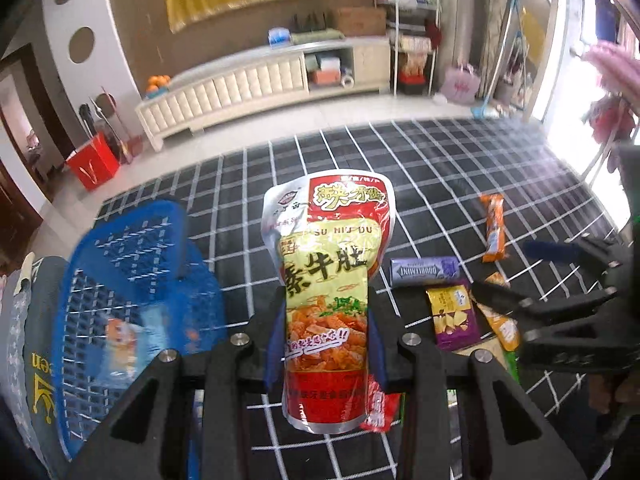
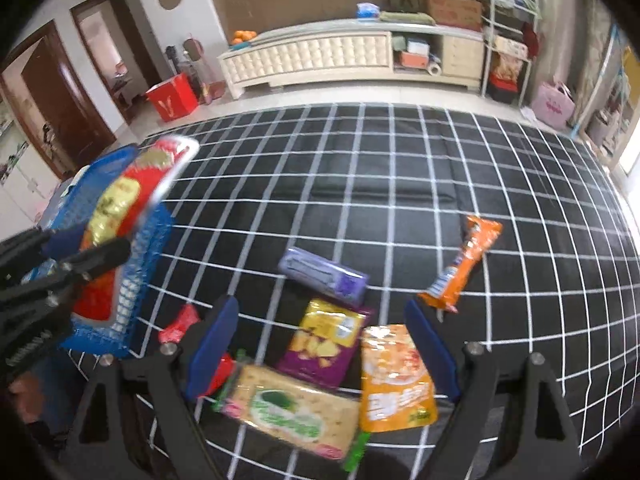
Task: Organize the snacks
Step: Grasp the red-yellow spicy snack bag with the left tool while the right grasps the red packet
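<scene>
Left gripper (image 1: 326,344) clamps a red-and-yellow snack pouch (image 1: 326,280) upright above the grid-patterned mat (image 1: 440,160) — blue basket (image 1: 132,272) at nine o'clock. Right gripper (image 2: 320,344), fingers spread wide, hovers over a cracker pack (image 2: 292,412), purple chip bag (image 2: 324,344) and orange pouch (image 2: 394,380).

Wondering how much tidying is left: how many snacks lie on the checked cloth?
6: purple gum pack and orange bar farthest, purple chip bag and orange pouch in the middle, cracker pack nearest, red packet left, partly hidden. Others may be hidden.
</scene>
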